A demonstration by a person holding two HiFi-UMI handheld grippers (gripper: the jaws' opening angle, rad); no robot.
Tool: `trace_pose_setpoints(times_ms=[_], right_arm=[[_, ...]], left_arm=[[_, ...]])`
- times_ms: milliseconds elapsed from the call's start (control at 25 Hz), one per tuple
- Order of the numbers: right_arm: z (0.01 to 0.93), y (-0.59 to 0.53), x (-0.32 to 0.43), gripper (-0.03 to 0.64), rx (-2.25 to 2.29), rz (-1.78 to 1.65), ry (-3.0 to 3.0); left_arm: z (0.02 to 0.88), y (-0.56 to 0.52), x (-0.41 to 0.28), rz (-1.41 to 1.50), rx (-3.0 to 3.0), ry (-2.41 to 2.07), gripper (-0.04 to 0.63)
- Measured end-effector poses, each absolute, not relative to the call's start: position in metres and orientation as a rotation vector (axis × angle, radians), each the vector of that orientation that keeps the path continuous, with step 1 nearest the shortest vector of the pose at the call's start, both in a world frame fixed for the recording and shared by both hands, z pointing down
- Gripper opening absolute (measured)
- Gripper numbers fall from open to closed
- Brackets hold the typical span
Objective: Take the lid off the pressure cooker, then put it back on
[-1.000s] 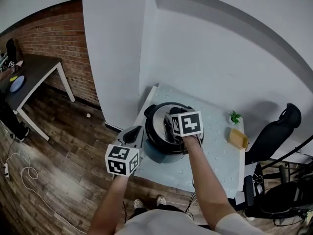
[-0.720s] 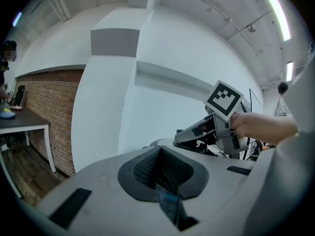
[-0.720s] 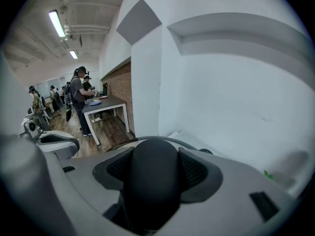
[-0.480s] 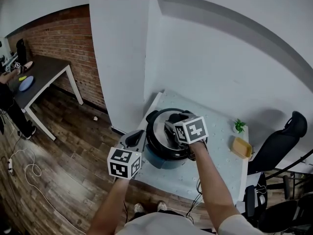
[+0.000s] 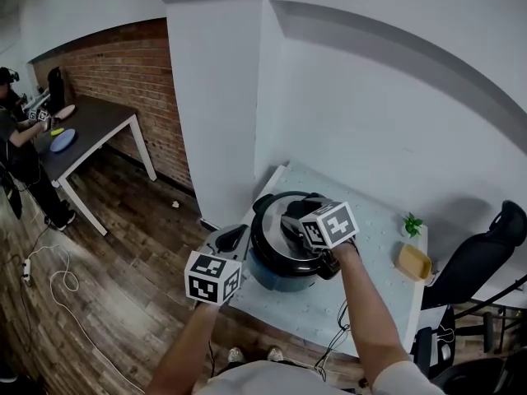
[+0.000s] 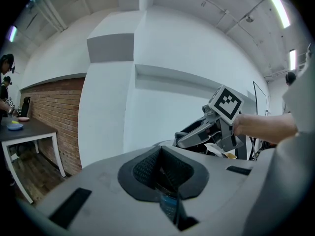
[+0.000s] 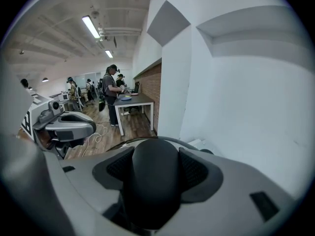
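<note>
Right gripper [image 5: 300,220], seen from the head view, reaches down onto the middle of the lid [image 5: 267,230], which lies on top of the pressure cooker [image 5: 276,275]; whether the lid is seated or raised a little off the pot cannot be told from here. The cooker stands near the front left corner of a pale blue table [image 5: 362,303], with a small plant [image 5: 412,223] and a yellow tray [image 5: 413,262] well apart from it at the table's right edge. The left gripper [image 5: 232,236] hangs just beside the cooker's left side, off the table edge and over the wooden floor [image 5: 123,245]. A dark table [image 5: 99,122] stands by the brick wall at far left. In the left gripper view, its two dark pads are pressed together with nothing between them, and the right gripper shows beyond, over the cooker. In the right gripper view, the jaws pinch the lid's rounded black handle [image 7: 152,176] from both sides, the lid's rim curving just behind it, and the left gripper shows at the left.
</note>
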State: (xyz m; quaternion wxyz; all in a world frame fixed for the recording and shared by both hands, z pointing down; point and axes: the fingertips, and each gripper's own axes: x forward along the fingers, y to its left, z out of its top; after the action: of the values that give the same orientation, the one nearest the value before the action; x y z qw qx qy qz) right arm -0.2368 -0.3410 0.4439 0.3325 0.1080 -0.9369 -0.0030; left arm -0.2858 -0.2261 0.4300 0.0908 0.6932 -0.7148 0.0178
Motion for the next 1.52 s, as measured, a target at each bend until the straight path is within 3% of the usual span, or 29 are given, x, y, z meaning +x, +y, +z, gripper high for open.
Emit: trace_pose_setpoints(times_ms=[320, 440, 720, 880, 1040, 1240, 1400, 1520], right_arm=[[0.443, -0.341, -0.239, 0.292, 0.303, 0.000, -2.455], [0.428, -0.339, -0.242, 0.411, 0.307, -0.006, -2.530], [0.377, -0.335, -0.236, 0.410, 0.325, -0.053, -2.708], [0.351, -0.340, -0.214, 0.352, 0.424, -0.075, -2.843], [0.340, -0.348, -0.179, 0.204, 0.571, -0.097, -2.925], [0.341, -0.359, -0.138, 0.071, 0.770, -0.120, -2.946], [0.351, -0.365, -0.110, 0.002, 0.896, -0.113, -2.929], [0.360, -0.365, -0.095, 0.002, 0.945, -0.119, -2.911]], left_arm=[[0.416, -0.229, -0.282, 0.061, 2.081, -2.147, 0.014], [0.411, -0.231, -0.279, 0.060, 2.098, -2.144, 0.014], [0.400, -0.239, -0.278, 0.039, 2.132, -2.144, 0.014], [0.395, -0.245, -0.279, 0.023, 2.149, -2.149, 0.014], [0.393, -0.252, -0.278, 0.008, 2.164, -2.148, 0.014], [0.392, -0.265, -0.271, 0.008, 2.192, -2.132, 0.014], [0.393, -0.269, -0.265, 0.026, 2.212, -2.132, 0.014], [0.397, -0.271, -0.260, 0.033, 2.220, -2.122, 0.014]])
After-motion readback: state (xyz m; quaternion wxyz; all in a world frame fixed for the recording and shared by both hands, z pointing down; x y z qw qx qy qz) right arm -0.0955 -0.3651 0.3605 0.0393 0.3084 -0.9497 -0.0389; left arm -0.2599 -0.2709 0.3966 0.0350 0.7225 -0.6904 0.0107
